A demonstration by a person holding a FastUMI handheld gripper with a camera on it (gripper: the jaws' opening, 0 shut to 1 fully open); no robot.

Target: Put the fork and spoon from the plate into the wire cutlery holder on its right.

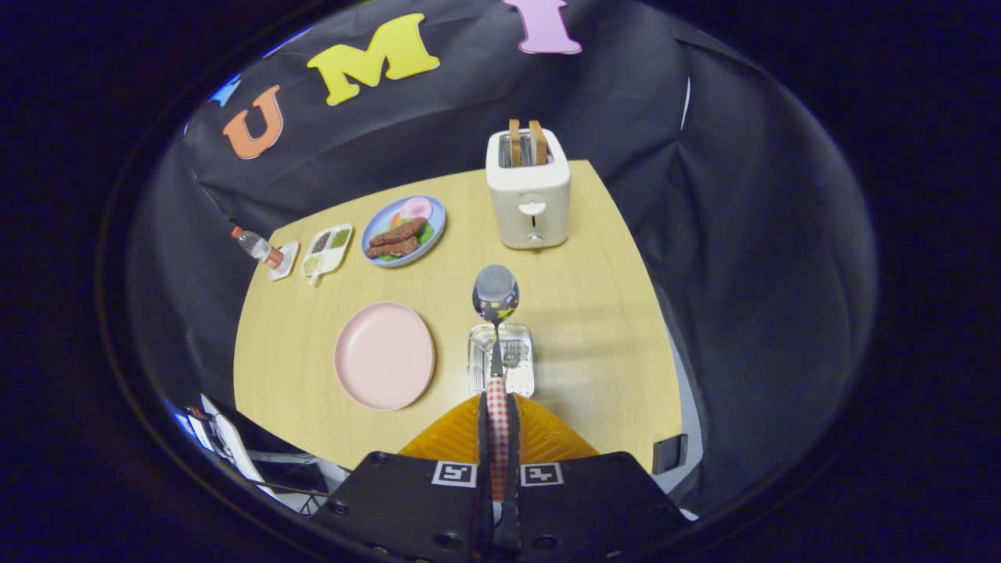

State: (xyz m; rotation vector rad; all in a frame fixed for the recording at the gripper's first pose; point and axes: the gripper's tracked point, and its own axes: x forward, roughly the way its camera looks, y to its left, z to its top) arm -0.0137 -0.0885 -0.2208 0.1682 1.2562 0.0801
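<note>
The gripper (497,407) had its two orange fingers (453,438) pinched tight on the spoon (495,313), clamped on its red-checked handle, bowl pointing straight ahead. And right beneath that spoon sat the wire cutlery holder (501,360), the fork (512,356) already lying inside it! Left of the holder, the pink plate (384,356) lay bare on the wooden table (594,313). Beyond, a white toaster (528,191) stood with two slices up. Further left sat a blue plate of food (403,231), a divided sauce dish (327,249) and a small bottle (256,246).
</note>
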